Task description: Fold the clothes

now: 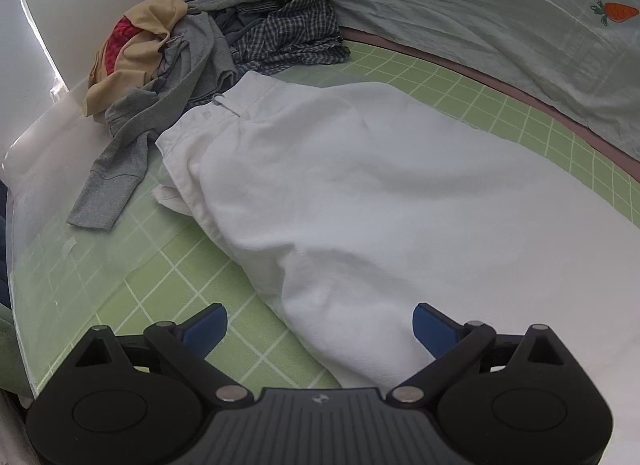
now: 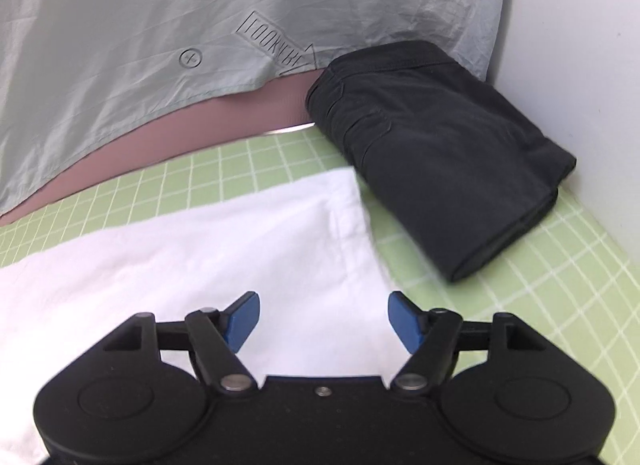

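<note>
White trousers [image 1: 340, 201] lie flat across the green grid mat [image 1: 180, 277], waistband at the far left near the clothes pile. My left gripper [image 1: 320, 331] is open just above the near edge of the trousers, nothing between its blue pads. In the right wrist view the hem end of the white trousers [image 2: 200, 257] lies under my right gripper [image 2: 324, 321], which is open and holds nothing. Its right pad [image 2: 404, 321] sits near the hem edge.
A pile of unfolded clothes [image 1: 192, 45], grey, checked, beige and red, sits at the far left, a grey sleeve [image 1: 112, 185] trailing onto the mat. A folded black garment [image 2: 440, 149] lies at the right. A grey printed sheet [image 2: 180, 25] hangs behind. White walls stand at both ends.
</note>
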A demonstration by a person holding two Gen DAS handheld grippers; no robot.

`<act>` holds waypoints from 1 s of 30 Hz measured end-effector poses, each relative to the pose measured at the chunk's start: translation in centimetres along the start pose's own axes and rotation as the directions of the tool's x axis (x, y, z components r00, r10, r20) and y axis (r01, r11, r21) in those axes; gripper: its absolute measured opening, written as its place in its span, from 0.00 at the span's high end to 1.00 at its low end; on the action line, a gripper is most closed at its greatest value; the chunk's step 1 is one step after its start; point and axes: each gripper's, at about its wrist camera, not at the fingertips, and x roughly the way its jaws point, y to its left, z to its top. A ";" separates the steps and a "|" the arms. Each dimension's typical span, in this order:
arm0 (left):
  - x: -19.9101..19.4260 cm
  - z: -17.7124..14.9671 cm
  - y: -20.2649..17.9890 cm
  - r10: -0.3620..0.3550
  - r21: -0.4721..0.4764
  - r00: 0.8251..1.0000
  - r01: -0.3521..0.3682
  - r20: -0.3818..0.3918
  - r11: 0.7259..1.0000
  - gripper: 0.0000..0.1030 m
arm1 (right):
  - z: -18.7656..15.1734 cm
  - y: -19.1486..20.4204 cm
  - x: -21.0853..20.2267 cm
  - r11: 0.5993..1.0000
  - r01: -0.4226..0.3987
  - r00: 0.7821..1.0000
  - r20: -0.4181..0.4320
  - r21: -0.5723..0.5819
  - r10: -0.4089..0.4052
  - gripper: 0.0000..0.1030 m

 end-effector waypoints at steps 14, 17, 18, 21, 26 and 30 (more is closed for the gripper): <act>2.6 4.6 9.6 -0.124 -0.070 0.992 0.124 0.006 0.990 0.04 | -9.6 10.5 -5.1 0.991 0.134 0.975 -0.178 -0.010 -0.134 0.23; 4.4 6.7 11.1 -0.172 -0.099 0.985 0.171 -0.001 0.980 0.04 | -10.4 12.2 -5.7 0.982 0.186 0.966 -0.186 0.027 -0.178 0.22; 5.0 7.3 11.5 -0.190 -0.111 0.982 0.188 -0.011 0.976 0.04 | -10.6 12.8 -5.9 0.977 0.206 0.963 -0.189 0.056 -0.192 0.22; 6.9 8.4 12.4 -0.242 -0.145 0.969 0.234 -0.042 0.961 0.04 | -11.2 14.6 -6.1 0.960 0.249 0.955 -0.199 0.131 -0.221 0.22; 9.4 8.8 13.4 -0.320 -0.206 0.944 0.298 -0.085 0.932 0.02 | -11.4 16.4 -6.1 0.937 0.309 0.939 -0.210 0.163 -0.273 0.20; 10.9 8.7 14.1 -0.382 -0.244 0.918 0.347 -0.109 0.905 0.00 | -11.6 17.7 -6.1 0.916 0.355 0.924 -0.220 0.187 -0.313 0.19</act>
